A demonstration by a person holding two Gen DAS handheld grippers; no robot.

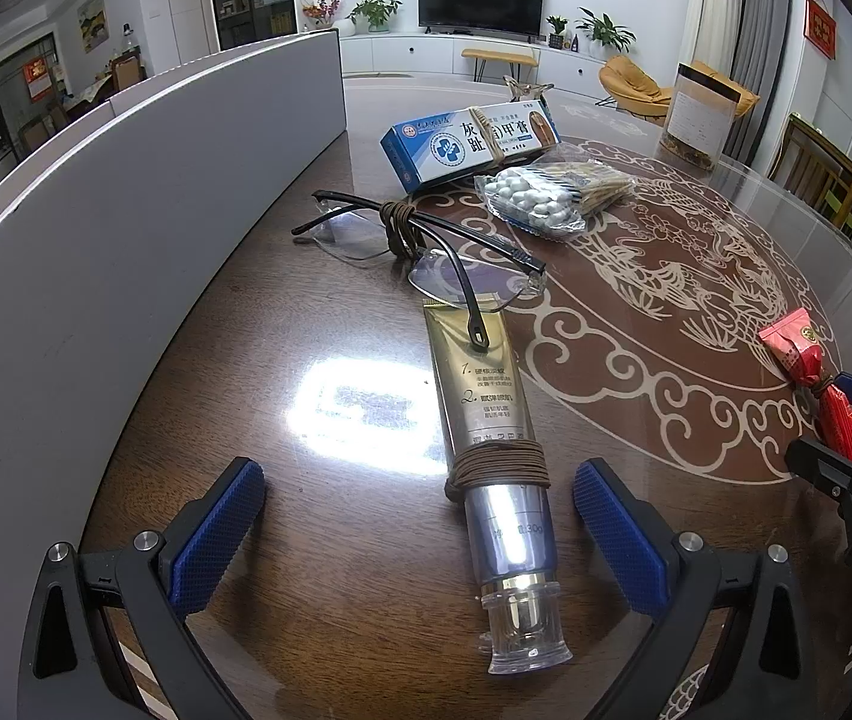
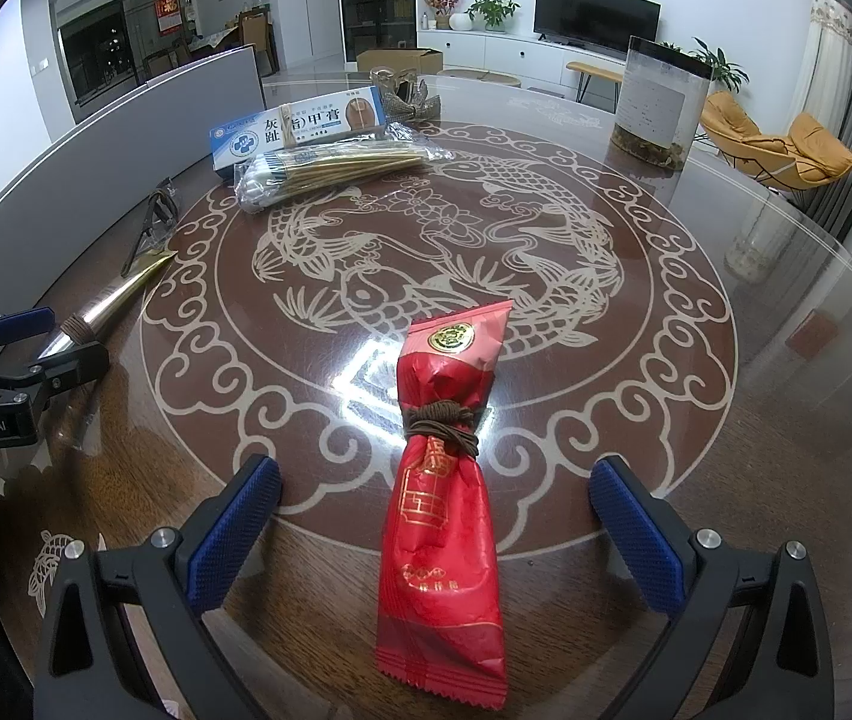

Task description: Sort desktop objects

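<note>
A gold-and-silver cream tube (image 1: pixel 495 468) lies at lower centre between the wide-open left gripper (image 1: pixel 420 531), untouched. At lower centre of the right wrist view, a red snack packet (image 2: pixel 447 510) lies between the wide-open right gripper (image 2: pixel 435 525), also ungripped.

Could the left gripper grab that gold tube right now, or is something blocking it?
Probably yes. The left gripper is open, with the gold tube lying between its fingers. One arm of the glasses rests on the tube's far end, so lifting may drag them.
</note>
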